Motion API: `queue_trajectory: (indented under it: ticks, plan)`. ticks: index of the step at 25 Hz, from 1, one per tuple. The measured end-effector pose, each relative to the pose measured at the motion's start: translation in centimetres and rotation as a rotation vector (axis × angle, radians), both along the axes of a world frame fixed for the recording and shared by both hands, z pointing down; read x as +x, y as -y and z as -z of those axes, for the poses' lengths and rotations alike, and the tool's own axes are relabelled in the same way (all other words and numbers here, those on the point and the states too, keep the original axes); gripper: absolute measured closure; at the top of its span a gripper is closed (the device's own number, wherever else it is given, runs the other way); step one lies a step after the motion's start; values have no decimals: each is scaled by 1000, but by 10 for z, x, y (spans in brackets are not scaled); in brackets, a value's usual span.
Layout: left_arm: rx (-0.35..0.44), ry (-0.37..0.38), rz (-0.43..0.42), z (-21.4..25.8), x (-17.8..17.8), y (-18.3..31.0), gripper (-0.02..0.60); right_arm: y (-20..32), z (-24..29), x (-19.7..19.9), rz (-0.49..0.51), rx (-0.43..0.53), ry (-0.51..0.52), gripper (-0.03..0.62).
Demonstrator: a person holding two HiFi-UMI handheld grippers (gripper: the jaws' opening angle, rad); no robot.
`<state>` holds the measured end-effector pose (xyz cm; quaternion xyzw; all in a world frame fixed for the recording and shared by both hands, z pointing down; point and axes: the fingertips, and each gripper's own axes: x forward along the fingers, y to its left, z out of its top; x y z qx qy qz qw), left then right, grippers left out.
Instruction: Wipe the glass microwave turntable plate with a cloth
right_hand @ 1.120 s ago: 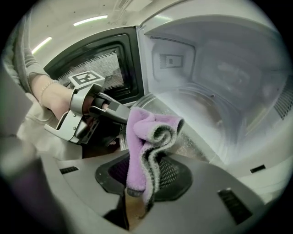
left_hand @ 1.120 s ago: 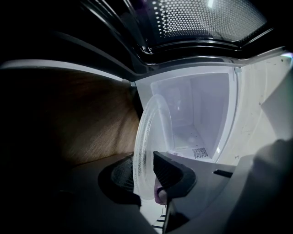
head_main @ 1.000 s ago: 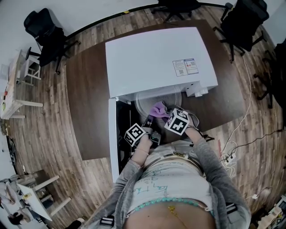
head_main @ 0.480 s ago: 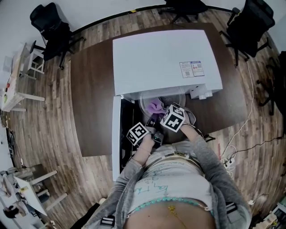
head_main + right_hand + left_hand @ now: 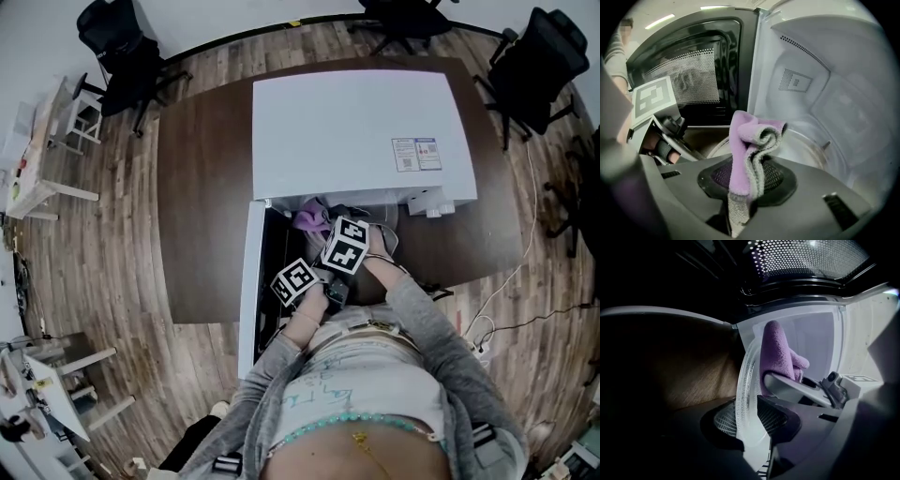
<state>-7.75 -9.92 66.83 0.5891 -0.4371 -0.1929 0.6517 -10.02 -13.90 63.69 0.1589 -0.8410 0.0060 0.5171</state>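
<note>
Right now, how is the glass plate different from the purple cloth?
The glass plate is see-through and shiny; the cloth is purple and fuzzy. The glass plate stands stiff on its edge in the left tool; the cloth flops, folded over, in the right tool. Both are pinched between a tool's jaws, right at the open microwave.

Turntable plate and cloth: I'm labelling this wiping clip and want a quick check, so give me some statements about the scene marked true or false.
1. The left tool is clamped on the rim of the glass turntable plate. True.
2. The right tool is empty. False: the right tool holds a purple cloth.
3. The microwave door is shut. False: it stands open.
4. The microwave sits on a dark brown table. True.
</note>
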Motion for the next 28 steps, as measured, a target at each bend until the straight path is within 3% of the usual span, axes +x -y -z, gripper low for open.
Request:
queue_trajectory:
  ticks: [15, 19, 28]
  plan:
    - [8, 4, 2, 3, -2, 3, 489, 46, 10, -16, 52, 251, -3, 479]
    - [5, 0, 0, 4, -3, 3, 489, 70, 15, 0, -35, 310, -20, 479]
    - [21, -26, 15, 9, -8, 5, 494, 94, 19, 60, -234, 334, -60, 480]
